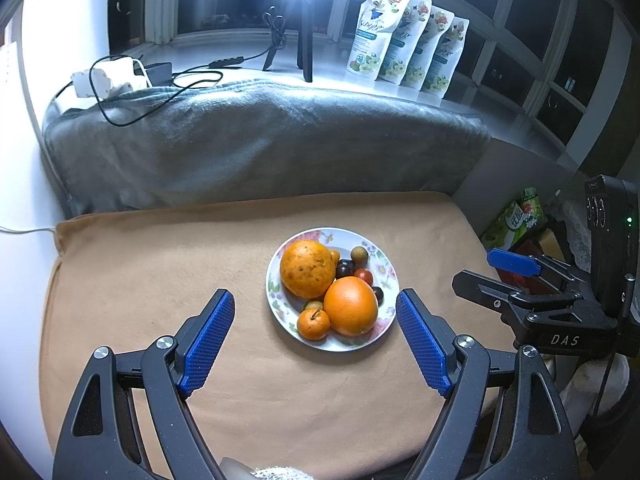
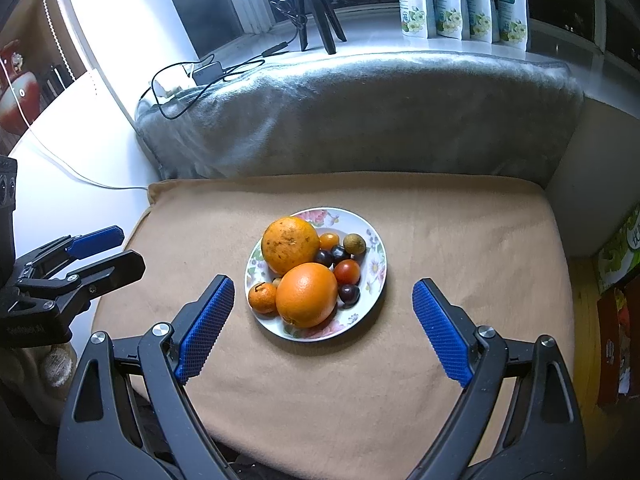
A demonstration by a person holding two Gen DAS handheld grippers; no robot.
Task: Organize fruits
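A floral plate (image 1: 384, 264) (image 2: 374, 268) sits on a tan cloth and holds a speckled orange (image 1: 307, 269) (image 2: 290, 245), a smooth orange (image 1: 350, 306) (image 2: 306, 294), a small tangerine (image 1: 313, 323) (image 2: 262, 297), a red tomato (image 1: 363, 276) (image 2: 347, 272), dark plums (image 1: 345, 268) (image 2: 349, 294) and a brown longan (image 1: 359, 255) (image 2: 354, 244). My left gripper (image 1: 316, 312) is open and empty, hovering just before the plate. My right gripper (image 2: 323, 300) is open and empty, also before the plate; it shows at the right of the left wrist view (image 1: 496, 276).
A grey blanket (image 1: 260, 140) lies behind the tan cloth (image 1: 160, 280). Several white pouches (image 1: 404, 40), a tripod (image 1: 304, 32) and cables with a power strip (image 1: 108, 76) stand on the sill. Green and red boxes (image 1: 516, 220) sit at the right.
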